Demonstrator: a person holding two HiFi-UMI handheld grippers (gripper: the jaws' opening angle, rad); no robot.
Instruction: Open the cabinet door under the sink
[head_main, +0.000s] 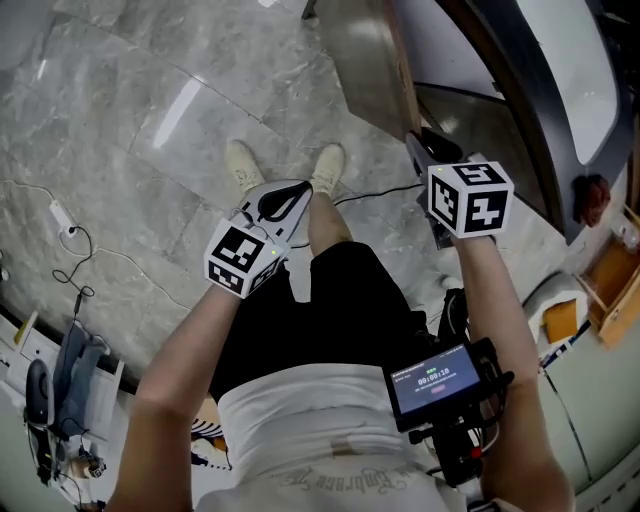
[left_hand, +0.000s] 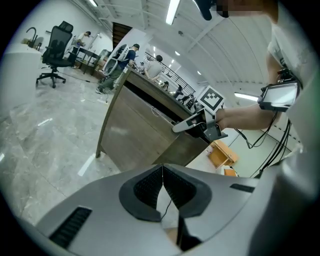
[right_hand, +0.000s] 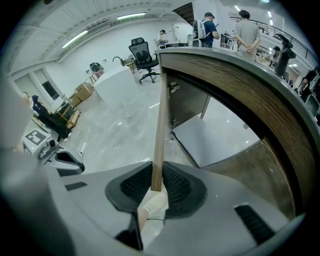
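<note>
One cabinet door (right_hand: 161, 125), clamped by right gripper (right_hand: 157, 181); left gripper (left_hand: 163, 176) closed

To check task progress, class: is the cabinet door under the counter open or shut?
Open: the cabinet door stands swung out, edge-on, baring the cabinet interior.

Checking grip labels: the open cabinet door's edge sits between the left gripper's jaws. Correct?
Wrong gripper: the right gripper view shows the right gripper closed on the edge of the open cabinet door. The left gripper is shut on nothing.
</note>
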